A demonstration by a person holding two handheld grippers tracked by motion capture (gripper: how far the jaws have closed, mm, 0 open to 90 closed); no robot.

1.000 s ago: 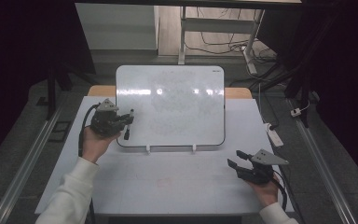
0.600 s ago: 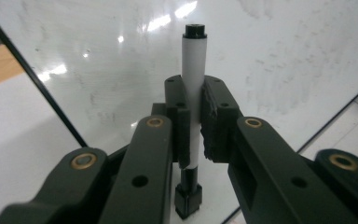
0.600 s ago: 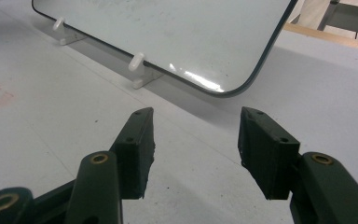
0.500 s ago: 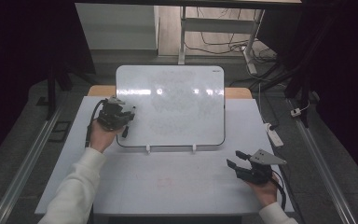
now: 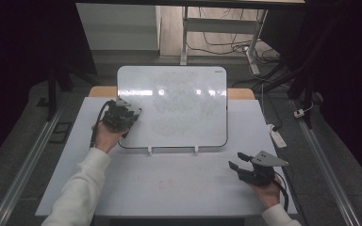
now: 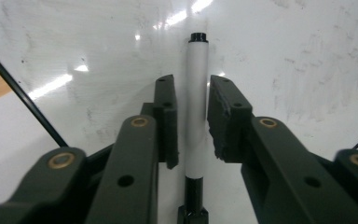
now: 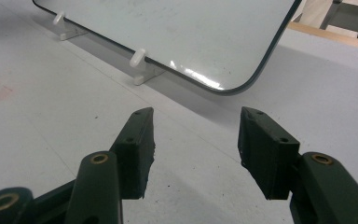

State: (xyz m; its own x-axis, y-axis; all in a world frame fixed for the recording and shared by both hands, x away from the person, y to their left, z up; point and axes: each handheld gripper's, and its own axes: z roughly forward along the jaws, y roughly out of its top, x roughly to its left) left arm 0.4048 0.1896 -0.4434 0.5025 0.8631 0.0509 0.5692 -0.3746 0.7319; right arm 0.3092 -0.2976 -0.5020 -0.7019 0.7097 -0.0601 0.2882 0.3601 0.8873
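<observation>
Marker (image 6: 196, 107) between barely parted left hand-held gripper (image 6: 192, 116) jaws; right hand-held gripper (image 7: 196, 149) spread.

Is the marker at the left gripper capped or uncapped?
Cannot tell. The marker lies between the left gripper's fingers over the whiteboard; its end looks black and blunt.

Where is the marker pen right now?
In the left gripper view the marker lies on the whiteboard, between the fingers of the left gripper. The high view puts that gripper at the board's left edge.
</observation>
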